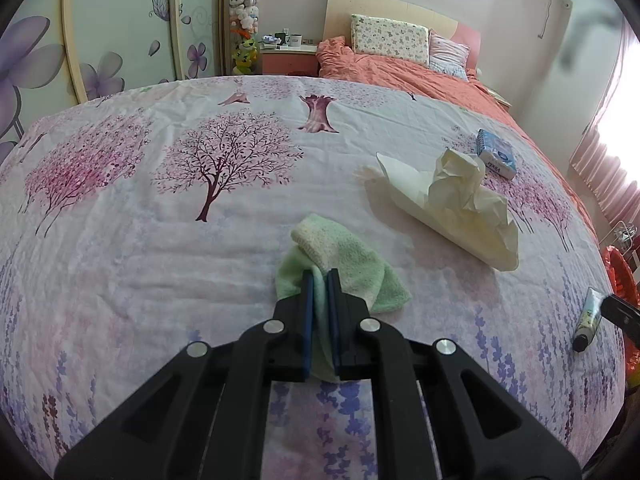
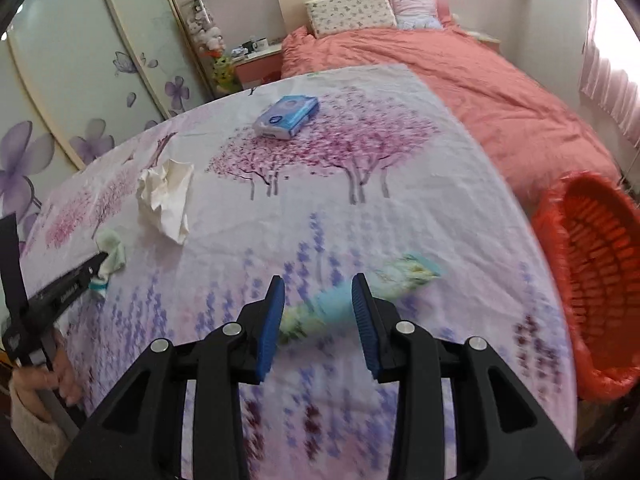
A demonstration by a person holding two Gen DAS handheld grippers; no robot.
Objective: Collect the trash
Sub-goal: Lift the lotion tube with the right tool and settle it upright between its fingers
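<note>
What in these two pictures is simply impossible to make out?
- Right wrist view: the tube between the right gripper fingers is smeared by motion blur; its print is unreadable and contact is unclear.
- Same view: the red basket is cut off by the picture's edge.
- Left wrist view: the left gripper fingers hide part of the green cloth.
- The nightstand items are too small.

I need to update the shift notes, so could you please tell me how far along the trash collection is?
Nothing visibly done: no trash can be made out in the red basket. In hand: the left gripper is shut on a green cloth, and the right gripper has a tube between its pads, though blur hides the contact. Left: the crumpled tissue and tissue pack lie on the sheet.
</note>
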